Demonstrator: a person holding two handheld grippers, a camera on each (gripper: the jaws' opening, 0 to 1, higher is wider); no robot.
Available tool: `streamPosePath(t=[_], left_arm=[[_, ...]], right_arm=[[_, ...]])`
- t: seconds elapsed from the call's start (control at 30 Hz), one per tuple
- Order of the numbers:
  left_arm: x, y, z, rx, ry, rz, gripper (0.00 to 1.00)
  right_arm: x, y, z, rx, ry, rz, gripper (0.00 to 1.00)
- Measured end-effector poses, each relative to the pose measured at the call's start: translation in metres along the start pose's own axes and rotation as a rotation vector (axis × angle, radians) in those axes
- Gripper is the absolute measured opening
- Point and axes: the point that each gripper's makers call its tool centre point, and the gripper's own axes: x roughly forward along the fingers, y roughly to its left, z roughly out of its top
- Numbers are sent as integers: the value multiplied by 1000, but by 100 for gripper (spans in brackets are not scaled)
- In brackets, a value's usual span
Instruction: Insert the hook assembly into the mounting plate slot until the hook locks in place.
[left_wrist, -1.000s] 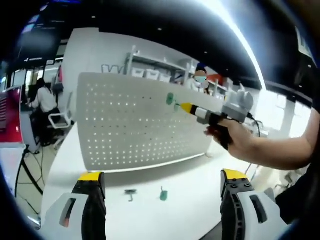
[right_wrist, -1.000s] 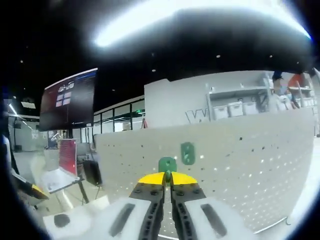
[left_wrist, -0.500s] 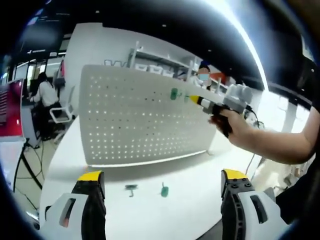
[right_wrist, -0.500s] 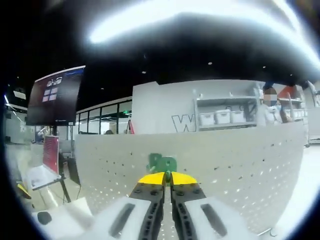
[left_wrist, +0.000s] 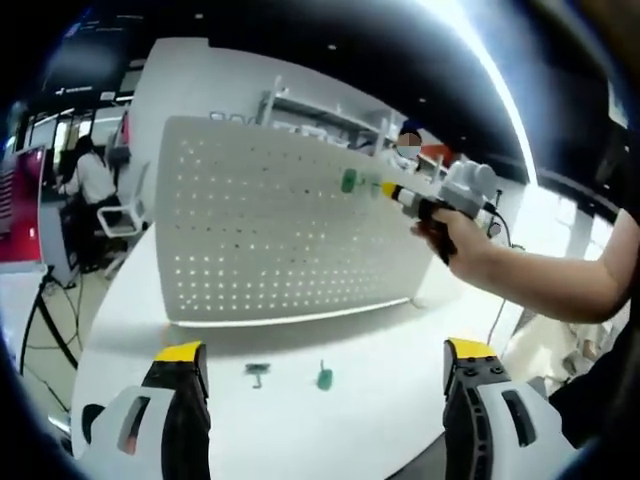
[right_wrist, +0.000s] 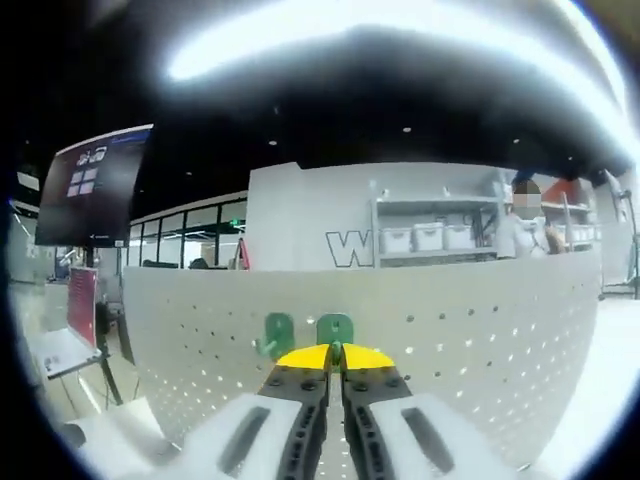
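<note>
While the right gripper (right_wrist: 335, 358) pinches a green hook (right_wrist: 335, 328) between its closed yellow tips, that hook sits against the white pegboard (right_wrist: 470, 330) straight ahead, with a second green hook (right_wrist: 277, 333) on the board just to its left. Below, the left gripper (left_wrist: 325, 355) stands wide apart, and between its jaws the table (left_wrist: 380, 420) carries a green hook piece (left_wrist: 324, 377) and a grey hook piece (left_wrist: 257, 371).

Apparently a "W" on the back wall (right_wrist: 300, 215).

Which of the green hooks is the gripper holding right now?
The green hook at the tips of the right gripper, against the pegboard. The other board hook hangs free beside it, and a third lies on the table.
</note>
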Motion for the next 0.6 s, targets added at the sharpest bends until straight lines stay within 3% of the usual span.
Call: streamPosePath(t=[0.6], left_arm=[[-1, 9, -1, -24, 4, 30, 95]], right_arm=[[9, 2, 3, 2, -33, -22, 0]])
